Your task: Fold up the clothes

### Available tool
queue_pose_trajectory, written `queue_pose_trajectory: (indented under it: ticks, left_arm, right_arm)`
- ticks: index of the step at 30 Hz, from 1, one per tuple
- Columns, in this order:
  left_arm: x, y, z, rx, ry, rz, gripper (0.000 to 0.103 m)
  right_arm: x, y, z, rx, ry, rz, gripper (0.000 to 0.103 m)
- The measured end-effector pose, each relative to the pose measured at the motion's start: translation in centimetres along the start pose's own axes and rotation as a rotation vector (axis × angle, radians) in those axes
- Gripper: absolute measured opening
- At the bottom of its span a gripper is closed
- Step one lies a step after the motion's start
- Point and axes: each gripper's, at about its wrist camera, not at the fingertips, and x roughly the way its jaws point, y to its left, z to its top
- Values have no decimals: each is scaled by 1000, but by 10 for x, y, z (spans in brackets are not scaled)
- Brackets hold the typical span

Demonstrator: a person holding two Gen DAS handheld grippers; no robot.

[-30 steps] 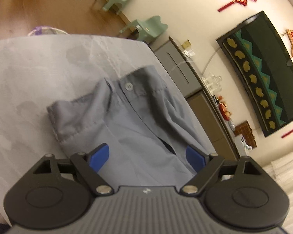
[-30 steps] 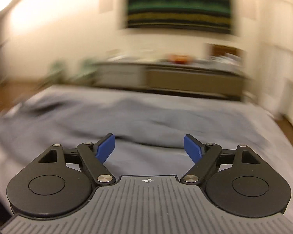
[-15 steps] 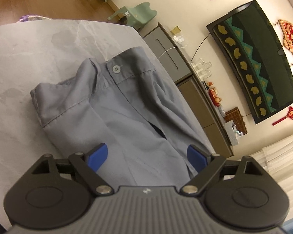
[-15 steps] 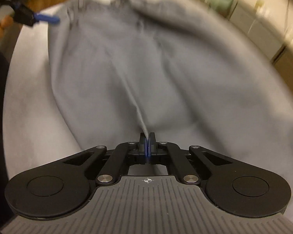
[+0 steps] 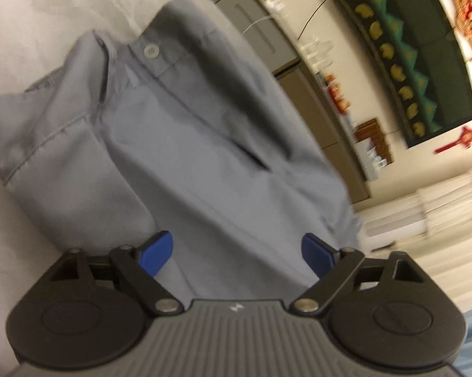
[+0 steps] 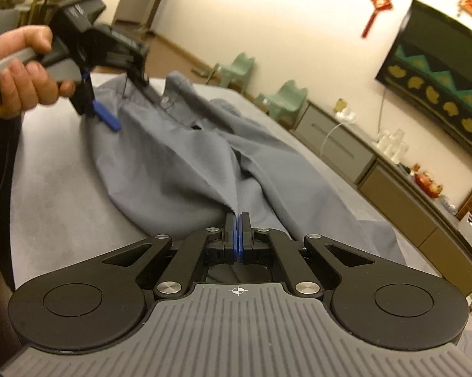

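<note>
Grey trousers being gathered on the counter for a fold

Left wrist view: the left gripper (image 5: 236, 253) is hovering over the grey trousers (image 5: 179, 144) lying across the pale counter (image 5: 31, 25), waistband and button (image 5: 151, 51) at the far end; its fingers (image 5: 156, 253) have just been closing a little yet are standing wide with nothing pinched, cloth only lying beneath them. Right wrist view: the right gripper (image 6: 237, 235) is clamping a ridge of trouser fabric (image 6: 185, 163) near the crotch seam, blue fingers pressed tight together on it, while the left gripper (image 6: 107, 116), in a hand (image 6: 19, 72), is nearing the waistband. Judging by this, the grasping step is half done; next the left needs to pinch the waistband edge so both can lift and fold
</note>
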Motion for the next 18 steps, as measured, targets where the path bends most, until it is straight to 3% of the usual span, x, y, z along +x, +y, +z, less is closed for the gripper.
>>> queue_pose_trajectory:
  ticks: [1,2,3,4,6,8,10,12,13,15,17,18]
  left_arm:
    - [9,-2,4,-1,18,14,70]
    - [18,-4,7,-1,37,28,46]
    - [26,-7,10,11,52,44,33]
    - [33,-11,11,32,64,61,2]
    - [34,-25,20,92,25,46,0]
    - [-4,-46,30,137,-131,-90,0]
    - [-52,-66,34,177,-308,-255,0]
    - [-90,-65,18,222,-441,-320,1]
    - [-93,-56,13,214,-454,-286,1]
    - [-73,-25,9,148,-386,-133,1]
    - [-46,10,6,4,-253,-19,0]
    - [-38,21,6,-50,-205,-4,0]
  right_arm:
    - [-1,1,-3,15,-6,5,0]
    - [1,3,-5,32,-10,10,0]
    - [1,3,-9,49,-11,14,0]
    - [1,3,-14,66,-11,18,0]
    - [-3,3,-19,104,-7,15,0]
    - [-2,-2,-26,147,-1,12,2]
    - [-6,-10,-33,202,12,12,11]
    - [-19,-22,-43,296,26,-5,47]
    - [-28,-31,-49,357,28,-16,55]
    - [-47,-52,-68,534,36,-41,77]
    - [-63,-80,-97,793,59,-56,78]
    - [-72,-95,-116,942,72,-62,78]
